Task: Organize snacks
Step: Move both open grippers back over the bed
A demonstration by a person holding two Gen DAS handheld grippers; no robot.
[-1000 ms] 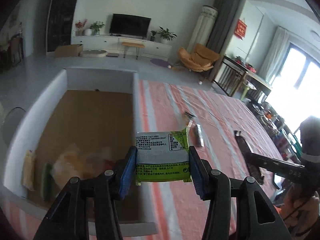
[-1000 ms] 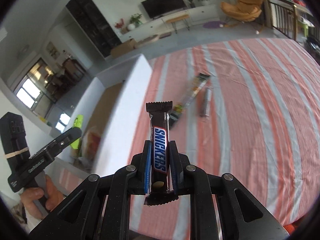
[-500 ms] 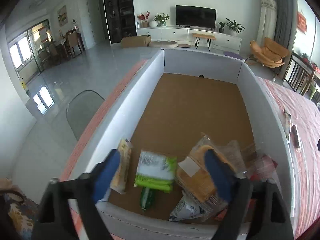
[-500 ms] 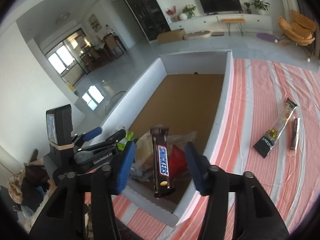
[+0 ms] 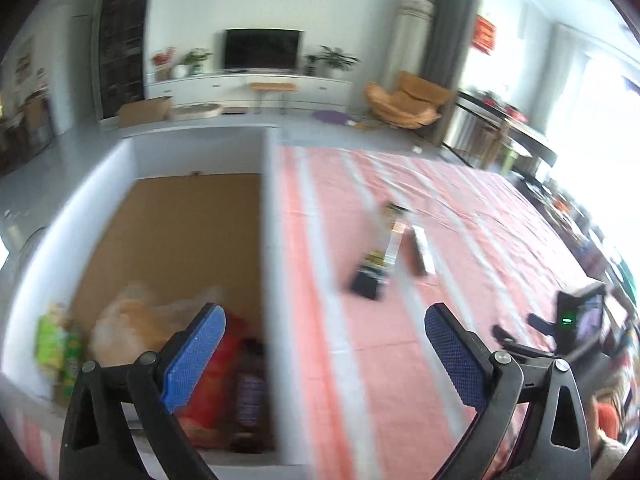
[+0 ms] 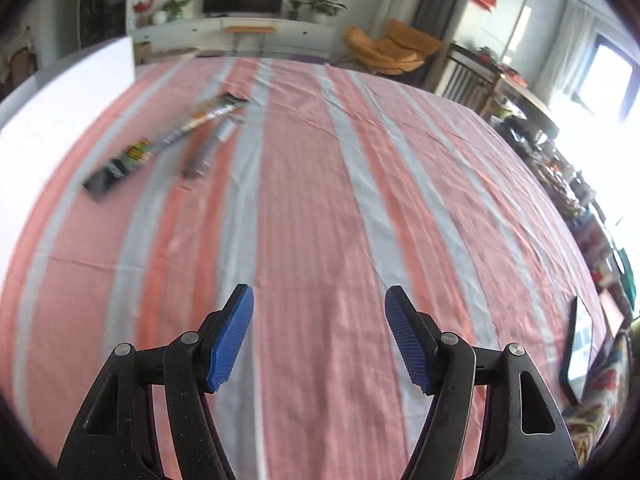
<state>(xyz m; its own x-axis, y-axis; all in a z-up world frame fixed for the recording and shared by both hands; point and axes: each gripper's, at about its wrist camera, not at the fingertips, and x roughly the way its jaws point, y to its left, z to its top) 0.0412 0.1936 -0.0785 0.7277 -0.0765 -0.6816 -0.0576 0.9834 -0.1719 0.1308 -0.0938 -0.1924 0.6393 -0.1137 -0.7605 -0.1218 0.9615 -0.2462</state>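
1. Grippers first: the left gripper (image 5: pixel 324 344) and the right gripper (image 6: pixel 319 334) are both opening, with nothing between their blue pads.
2. Snacks (image 5: pixel 132 328) lie in the near end of the white box (image 5: pixel 269 240).
3. Farther off, two long snack packs (image 6: pixel 160 142) lie side by side on the striped surface (image 6: pixel 360 200).

My left tongs (image 5: pixel 324 344) point steeply downward, their jaws opening wide with nothing between the blue pads (image 5: pixel 196 360). My right tongs (image 6: pixel 320 336) tilt down too, jaws opening, also empty between their blue pads (image 6: pixel 230 340).
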